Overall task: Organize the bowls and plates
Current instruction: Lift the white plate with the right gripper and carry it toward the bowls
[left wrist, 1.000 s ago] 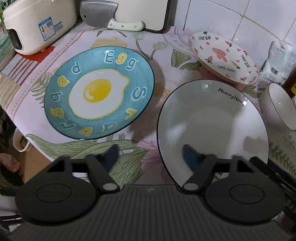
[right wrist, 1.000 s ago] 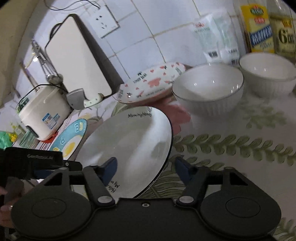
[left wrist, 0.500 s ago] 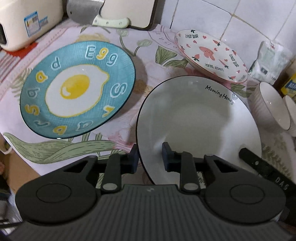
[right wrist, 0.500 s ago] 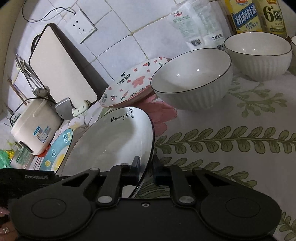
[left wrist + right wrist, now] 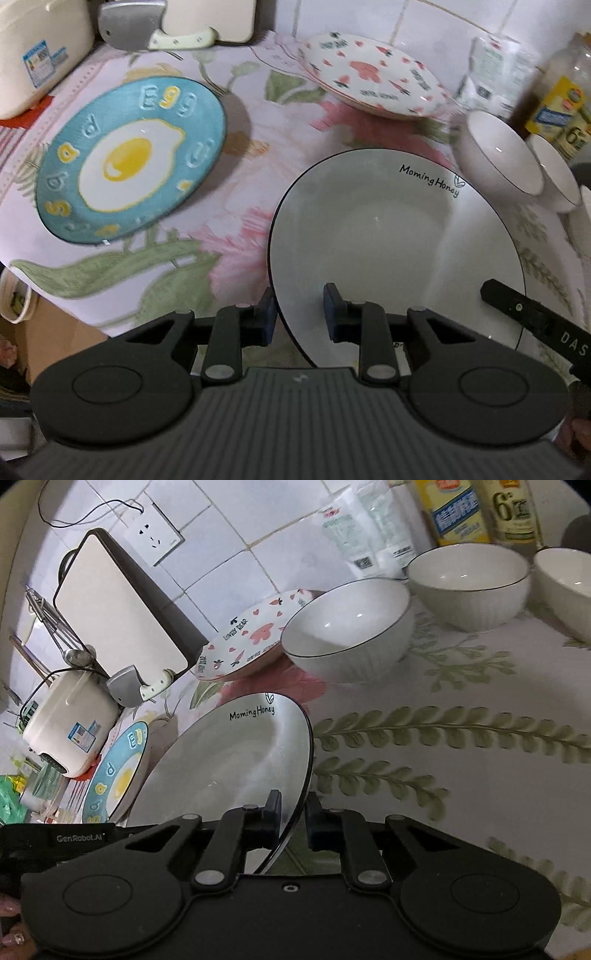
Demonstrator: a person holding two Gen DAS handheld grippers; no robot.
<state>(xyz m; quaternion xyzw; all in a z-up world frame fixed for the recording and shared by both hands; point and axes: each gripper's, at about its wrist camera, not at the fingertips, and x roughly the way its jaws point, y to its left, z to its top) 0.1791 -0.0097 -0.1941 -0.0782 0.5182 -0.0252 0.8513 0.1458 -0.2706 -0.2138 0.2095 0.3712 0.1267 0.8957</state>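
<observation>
White plate (image 5: 388,236) – rim pinched between both tongs.

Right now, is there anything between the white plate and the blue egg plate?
Nothing visible. Both grippers, left and right, are clamped on the white plate. Between it and the blue egg plate lies only bare floral tablecloth.

A glossy glazed ceramic finish is shown by the white plate (image 5: 399,229) and ribbed bowl (image 5: 351,635). The worktop (image 5: 461,709) is covered in matt printed cloth. Matt black plastic forms the left tool (image 5: 299,314).
</observation>
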